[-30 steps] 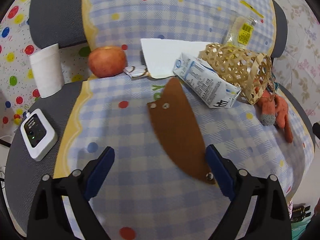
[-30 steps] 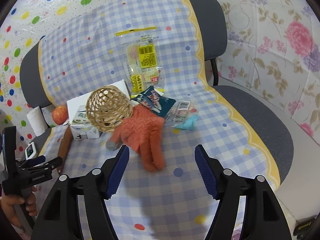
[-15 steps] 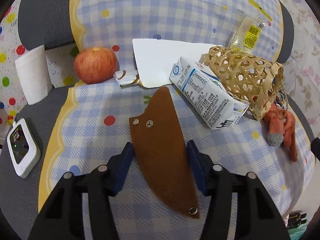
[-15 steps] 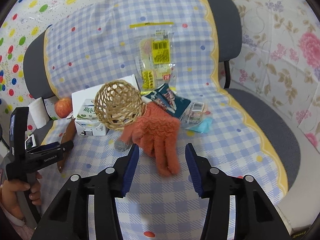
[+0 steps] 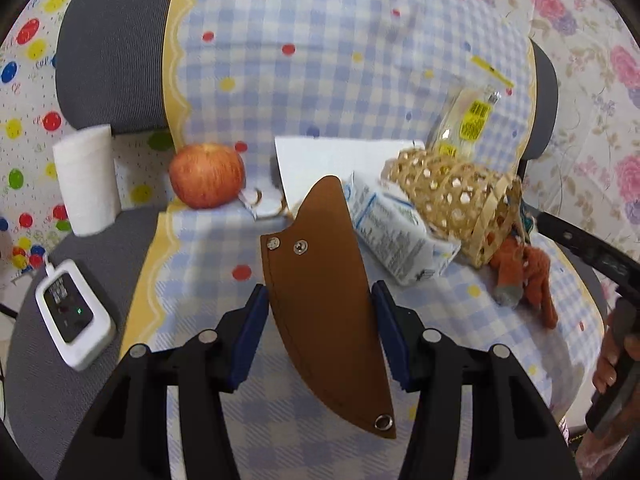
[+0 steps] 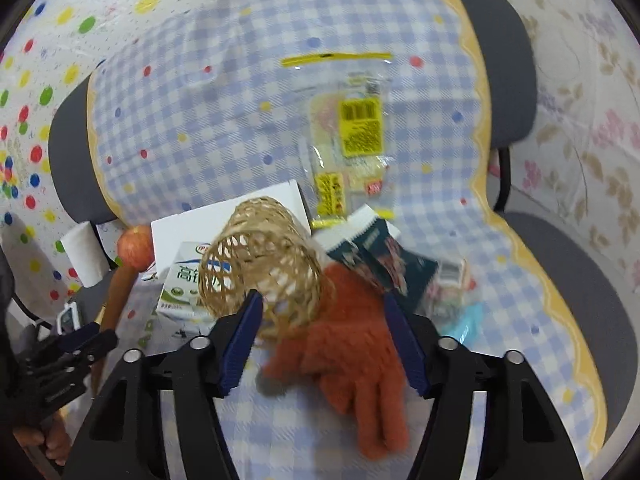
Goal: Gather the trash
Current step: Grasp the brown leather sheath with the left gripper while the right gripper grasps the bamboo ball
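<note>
Sheath (image 5: 324, 300) apparently pinched by left gripper (image 5: 318, 332)

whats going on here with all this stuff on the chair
A person holds a two-finger gripper in each hand over a chair draped in a checked cloth. The left gripper is shut on a brown leather sheath. The right gripper straddles an orange glove that lies against a tipped woven basket; its jaws look open. A milk carton, snack wrappers, a plastic bag and an apple lie on the cloth.
</note>
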